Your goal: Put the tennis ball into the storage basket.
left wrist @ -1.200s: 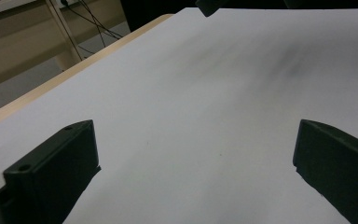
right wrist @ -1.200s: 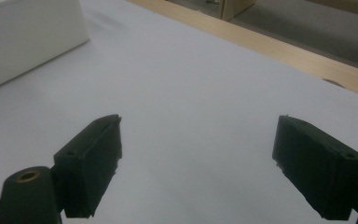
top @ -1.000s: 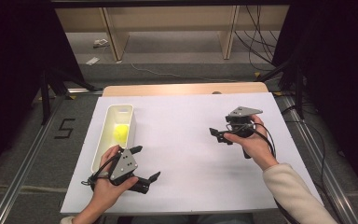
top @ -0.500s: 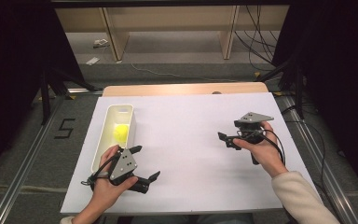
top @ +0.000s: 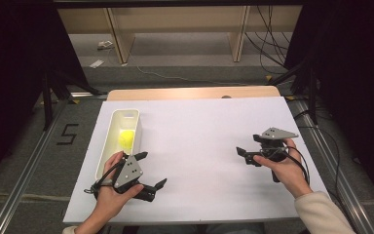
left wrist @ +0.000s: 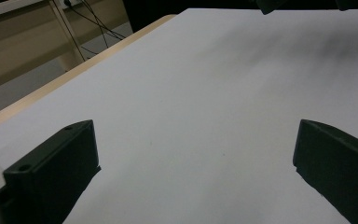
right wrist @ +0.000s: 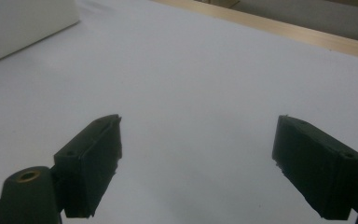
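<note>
A long white tray (top: 106,146) lies on the left of the white table sheet (top: 199,131), with a yellow object (top: 126,139) inside it. My left gripper (top: 153,169) rests low by the near edge, just right of the tray's near end, open with nothing between its jaws. In the left gripper view its fingertips (left wrist: 56,168) stand wide apart over bare sheet. My right gripper (top: 246,144) is held at the right side, pointing left, also open and empty. The right gripper view has its fingertips (right wrist: 91,158) spread over bare sheet, with the tray's wall (right wrist: 23,28) far off.
The table's wooden far edge (top: 190,92) borders the sheet. Beyond it are wooden shelf legs (top: 117,34) and cables (top: 268,44) on the floor. A metal rail (top: 29,170) runs along the left side, near a "5" mark (top: 68,134).
My right gripper has drifted right and toward the near edge, staying open. The left gripper and the tray have not moved.
</note>
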Demonstrator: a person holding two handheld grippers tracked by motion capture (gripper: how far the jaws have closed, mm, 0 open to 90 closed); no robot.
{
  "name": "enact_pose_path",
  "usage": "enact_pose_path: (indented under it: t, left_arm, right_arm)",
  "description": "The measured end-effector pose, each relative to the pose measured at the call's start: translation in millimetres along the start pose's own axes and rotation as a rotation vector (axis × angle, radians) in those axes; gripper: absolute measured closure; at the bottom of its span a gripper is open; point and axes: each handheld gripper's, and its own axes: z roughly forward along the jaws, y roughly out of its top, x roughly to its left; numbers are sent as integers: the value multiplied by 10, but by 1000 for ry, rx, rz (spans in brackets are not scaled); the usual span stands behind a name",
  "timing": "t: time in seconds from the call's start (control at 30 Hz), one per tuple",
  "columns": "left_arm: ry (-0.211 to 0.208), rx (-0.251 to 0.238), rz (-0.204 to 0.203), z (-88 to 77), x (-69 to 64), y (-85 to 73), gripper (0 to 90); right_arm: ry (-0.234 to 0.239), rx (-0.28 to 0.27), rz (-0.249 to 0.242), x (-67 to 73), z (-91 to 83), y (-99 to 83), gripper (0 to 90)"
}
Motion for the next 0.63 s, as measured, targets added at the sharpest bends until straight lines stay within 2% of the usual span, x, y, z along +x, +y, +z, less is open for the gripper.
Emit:
enact_pose_path:
  t: [0.3,0.63]
  left_arm:
    - [-1,0,2,-5,1,2,0]
    - [0,-2,-1,-2,9,2,0]
  right_arm:
    - [5,0,-10,57,-149,-127,163]
    - [12,-11,-16,81,-172,-139,163]
